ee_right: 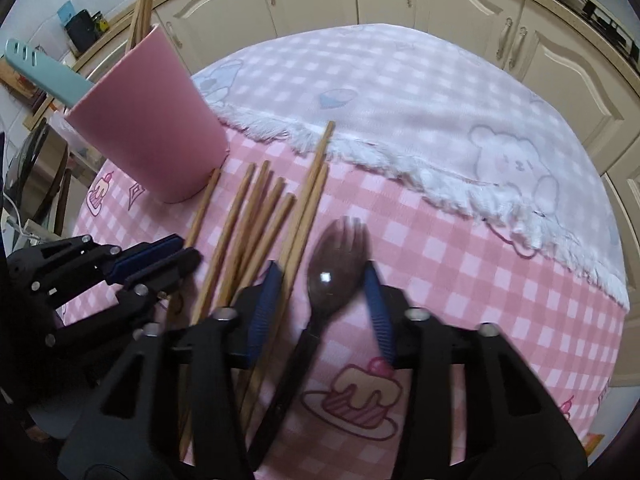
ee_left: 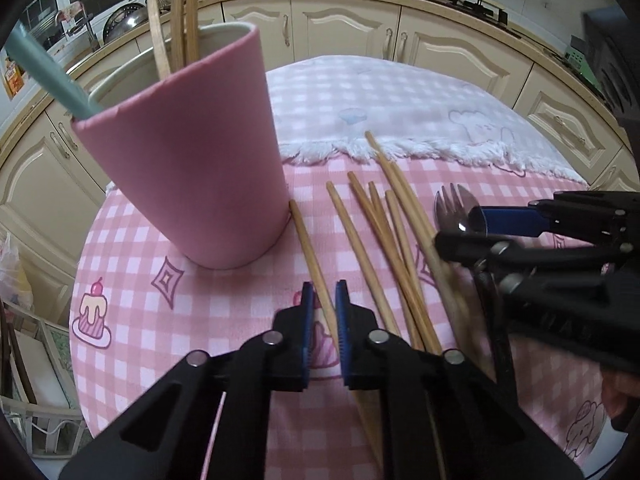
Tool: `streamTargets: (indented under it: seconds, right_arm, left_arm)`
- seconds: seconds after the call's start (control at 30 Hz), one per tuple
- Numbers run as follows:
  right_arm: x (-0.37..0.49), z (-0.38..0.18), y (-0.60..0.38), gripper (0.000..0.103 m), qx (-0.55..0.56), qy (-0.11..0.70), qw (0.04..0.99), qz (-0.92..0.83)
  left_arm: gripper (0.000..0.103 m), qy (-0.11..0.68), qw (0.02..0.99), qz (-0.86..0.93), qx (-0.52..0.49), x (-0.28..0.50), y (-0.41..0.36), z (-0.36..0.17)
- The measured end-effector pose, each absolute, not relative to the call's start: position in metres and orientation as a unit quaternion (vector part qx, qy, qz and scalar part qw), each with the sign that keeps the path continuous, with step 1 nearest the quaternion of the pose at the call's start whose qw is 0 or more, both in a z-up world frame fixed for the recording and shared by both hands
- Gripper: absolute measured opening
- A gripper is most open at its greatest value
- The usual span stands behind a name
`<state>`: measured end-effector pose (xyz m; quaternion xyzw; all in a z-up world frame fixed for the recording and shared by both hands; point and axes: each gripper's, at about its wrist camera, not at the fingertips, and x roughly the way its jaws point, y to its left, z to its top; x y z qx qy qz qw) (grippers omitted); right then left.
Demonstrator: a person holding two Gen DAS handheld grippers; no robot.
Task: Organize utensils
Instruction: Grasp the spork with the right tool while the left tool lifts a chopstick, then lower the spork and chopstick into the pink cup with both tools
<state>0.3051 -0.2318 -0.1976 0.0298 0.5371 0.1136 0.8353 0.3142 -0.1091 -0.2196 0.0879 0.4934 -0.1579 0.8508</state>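
A pink holder cup stands on the left of the table and holds wooden chopsticks and a teal-handled utensil; it also shows in the right wrist view. Several wooden chopsticks lie loose to its right. My left gripper is nearly shut around one chopstick lying beside the cup. A metal spork with a black handle lies right of the chopsticks. My right gripper is open, its fingers straddling the spork and two chopsticks.
The round table carries a pink checked cloth with a white fringed cloth over its far half. Cream kitchen cabinets curve behind the table. My left gripper shows at the left of the right wrist view.
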Motion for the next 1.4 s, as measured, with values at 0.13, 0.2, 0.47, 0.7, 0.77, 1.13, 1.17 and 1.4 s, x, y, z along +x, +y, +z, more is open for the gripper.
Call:
streamTargets:
  seconds: [0.13,0.2,0.47,0.7,0.77,1.13,1.17,1.4]
  right_arm:
    - [0.302,-0.199,-0.246,0.035,0.046,0.542,0.833,0.104]
    - [0.303,-0.200,-0.243,0.035,0.037,0.543,0.832,0.102]
    - [0.307,-0.204,-0.211,0.035,-0.056,0.537,0.839,0.072]
    - [0.295,-0.191,-0.243,0.034,0.026,0.502,0.858,0.107]
    - [0.288,-0.183,-0.253,0.034,0.039,0.482,0.869,0.108]
    - [0.267,-0.133,-0.267,0.034,0.079,0.376,0.914,0.127]
    - [0.265,-0.127,-0.266,0.034,0.081,0.366,0.918,0.129]
    - [0.265,-0.093,-0.256,0.033,0.073,0.316,0.935,0.143]
  left_arm:
    - [0.010,0.494,0.851,-0.158,0.086,0.313,-0.107,-0.221]
    - [0.010,0.491,0.852,-0.156,0.089,0.312,-0.107,-0.222]
    - [0.008,0.484,0.855,-0.157,0.101,0.314,-0.111,-0.222]
    - [0.005,0.465,0.866,-0.177,0.051,0.300,-0.087,-0.210]
    - [0.005,0.454,0.871,-0.183,0.038,0.294,-0.082,-0.204]
    - [0.005,0.313,0.928,-0.194,-0.060,0.257,-0.036,-0.138]
    - [0.005,0.304,0.931,-0.193,-0.068,0.256,-0.033,-0.134]
    - [0.005,0.221,0.951,-0.181,-0.115,0.260,-0.016,-0.095]
